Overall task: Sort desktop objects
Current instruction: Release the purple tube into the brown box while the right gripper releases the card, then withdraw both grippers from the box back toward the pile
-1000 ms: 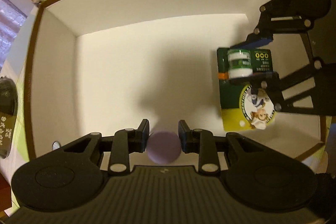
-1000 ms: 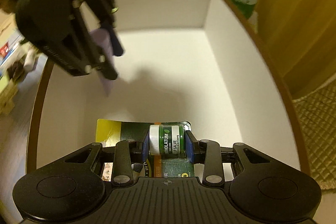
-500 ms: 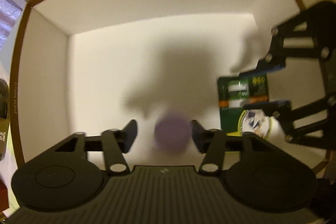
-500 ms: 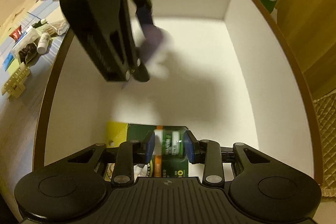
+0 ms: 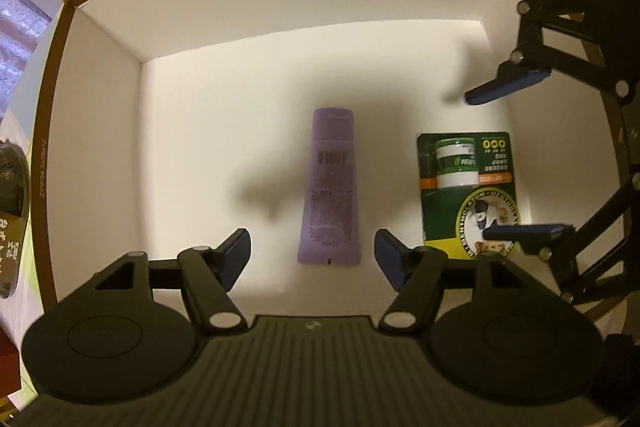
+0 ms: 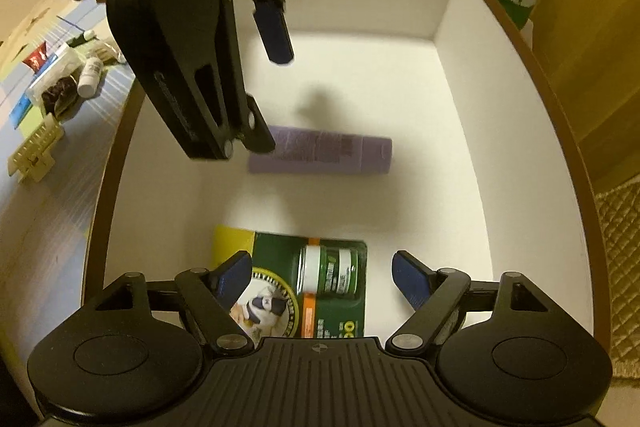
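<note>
Clutter waits on the table (image 6: 60, 195) left of the box: a small white bottle (image 6: 90, 73), a cream comb-like piece (image 6: 34, 151) and some packets we cannot read, and our next pick lies that way, nearer the left claw (image 5: 312, 253). That claw hangs above the white box (image 5: 100, 131) with its jaws wide apart and nothing between them; the purple tube (image 5: 330, 187) lies flat on the box floor just ahead, its long axis running straight away from the claw, cap end far. To its right, well apart, the green salve card (image 5: 466, 187) lies flat near the right wall. Our right claw (image 6: 322, 279) hovers over that card, jaws spread, gripping nothing. We judge both items delivered.
</note>
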The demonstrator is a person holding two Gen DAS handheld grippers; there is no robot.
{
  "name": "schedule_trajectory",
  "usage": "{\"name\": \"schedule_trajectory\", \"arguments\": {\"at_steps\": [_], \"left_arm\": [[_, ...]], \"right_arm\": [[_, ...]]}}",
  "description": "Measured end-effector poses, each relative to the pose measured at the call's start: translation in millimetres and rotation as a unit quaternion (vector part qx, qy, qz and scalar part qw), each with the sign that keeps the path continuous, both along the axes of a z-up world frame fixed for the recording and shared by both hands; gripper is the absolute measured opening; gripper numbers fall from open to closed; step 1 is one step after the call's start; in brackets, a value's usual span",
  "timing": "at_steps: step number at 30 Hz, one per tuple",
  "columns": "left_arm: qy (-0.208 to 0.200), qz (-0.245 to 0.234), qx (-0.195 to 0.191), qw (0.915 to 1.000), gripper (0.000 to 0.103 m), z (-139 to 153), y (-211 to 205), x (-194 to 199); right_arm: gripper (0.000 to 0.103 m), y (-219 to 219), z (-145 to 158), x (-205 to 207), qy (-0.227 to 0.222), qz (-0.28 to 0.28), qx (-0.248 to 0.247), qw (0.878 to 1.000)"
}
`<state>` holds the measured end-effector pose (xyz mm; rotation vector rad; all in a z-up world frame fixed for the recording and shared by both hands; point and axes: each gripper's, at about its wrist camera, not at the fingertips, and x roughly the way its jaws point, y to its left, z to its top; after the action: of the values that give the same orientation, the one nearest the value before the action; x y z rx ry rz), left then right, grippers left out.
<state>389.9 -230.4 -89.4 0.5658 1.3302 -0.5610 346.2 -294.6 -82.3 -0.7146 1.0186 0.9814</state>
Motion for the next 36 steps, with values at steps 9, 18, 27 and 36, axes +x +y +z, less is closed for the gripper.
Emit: {"name": "schedule_trajectory", "arguments": {"at_steps": [9,18,27,36], "left_arm": [[-0.014,-0.001,0.010,0.9998,0.068,5,7,-7],[-0.030,0.003,0.007,0.9995,0.070,18,15,-21],[-0.052,0.009,-0.006,0.9986,0.072,40,25,-41],[-0.085,0.013,-0.027,0.9959,0.074,73,34,-68]], "right_arm": [[0.080,-3,10,-14,0.004,-0.030,-0.025,0.999],[0.080,-3,18,-15,0.006,-0.065,-0.029,0.997],[0.080,-4,35,-31,-0.009,-0.100,-0.032,0.994],[0.080,-8,57,-44,-0.031,-0.160,-0.022,0.986]]}}
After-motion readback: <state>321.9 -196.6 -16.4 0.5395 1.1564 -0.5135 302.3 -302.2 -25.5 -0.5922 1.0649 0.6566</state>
